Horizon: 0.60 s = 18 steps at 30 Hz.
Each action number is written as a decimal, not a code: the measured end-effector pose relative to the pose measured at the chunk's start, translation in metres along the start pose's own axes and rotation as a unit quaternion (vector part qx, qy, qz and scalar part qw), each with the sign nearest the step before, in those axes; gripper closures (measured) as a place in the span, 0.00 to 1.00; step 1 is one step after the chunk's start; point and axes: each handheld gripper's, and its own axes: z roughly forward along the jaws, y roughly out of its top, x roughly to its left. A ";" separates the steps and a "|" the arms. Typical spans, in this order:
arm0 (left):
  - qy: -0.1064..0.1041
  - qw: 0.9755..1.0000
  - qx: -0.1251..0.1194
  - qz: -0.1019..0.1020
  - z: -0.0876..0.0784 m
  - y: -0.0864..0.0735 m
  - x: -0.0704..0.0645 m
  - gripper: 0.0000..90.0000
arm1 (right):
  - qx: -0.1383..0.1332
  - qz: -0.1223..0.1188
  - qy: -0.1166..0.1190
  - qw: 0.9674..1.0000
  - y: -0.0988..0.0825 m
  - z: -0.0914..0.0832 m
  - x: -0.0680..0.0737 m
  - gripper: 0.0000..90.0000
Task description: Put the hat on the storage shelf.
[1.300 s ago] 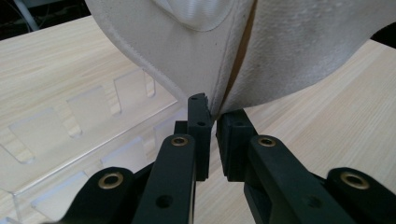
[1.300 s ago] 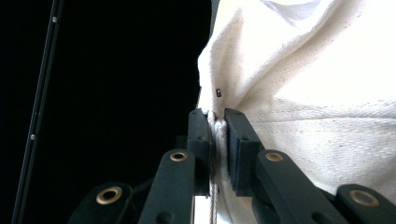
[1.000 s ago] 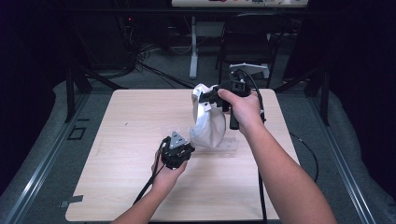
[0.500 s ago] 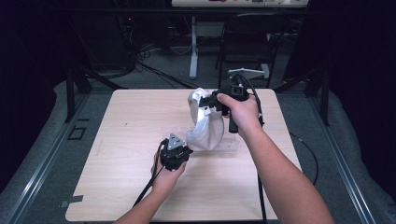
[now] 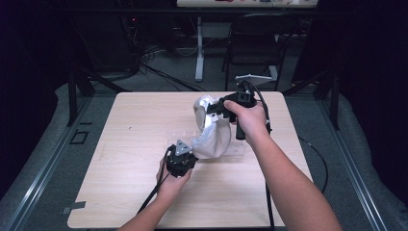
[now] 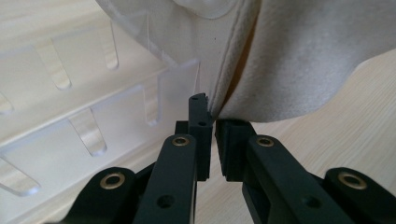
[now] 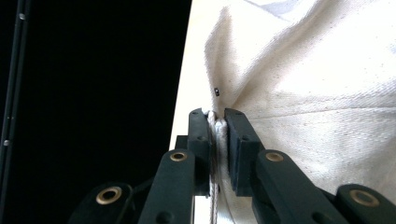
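Note:
A white cloth bag (image 5: 211, 132) hangs above the middle of the wooden table (image 5: 120, 168), its round mouth turned to the left. My right gripper (image 5: 212, 109) is shut on the bag's upper hem, and the right gripper view has the corded seam (image 7: 215, 135) pinched between the pads (image 7: 217, 116). My left gripper (image 5: 191, 154) is low by the table at the bag's bottom edge. Its jaws (image 6: 210, 116) are nearly together on the cloth's lower hem (image 6: 303, 60). Under the bag lies a clear slotted acrylic rack (image 5: 238, 150) (image 6: 70, 140).
A cable (image 5: 154, 192) trails from the left gripper toward the table's near edge, and another (image 5: 312, 159) hangs off the right side. A black chair (image 5: 255, 43) and a desk leg (image 5: 198, 53) stand behind the table. Bare wood lies to the left and front.

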 end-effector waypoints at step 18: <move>-0.007 1.000 -0.015 -0.003 -0.006 0.001 0.001 0.75 | -0.005 0.007 0.004 1.000 0.000 0.001 -0.007 0.90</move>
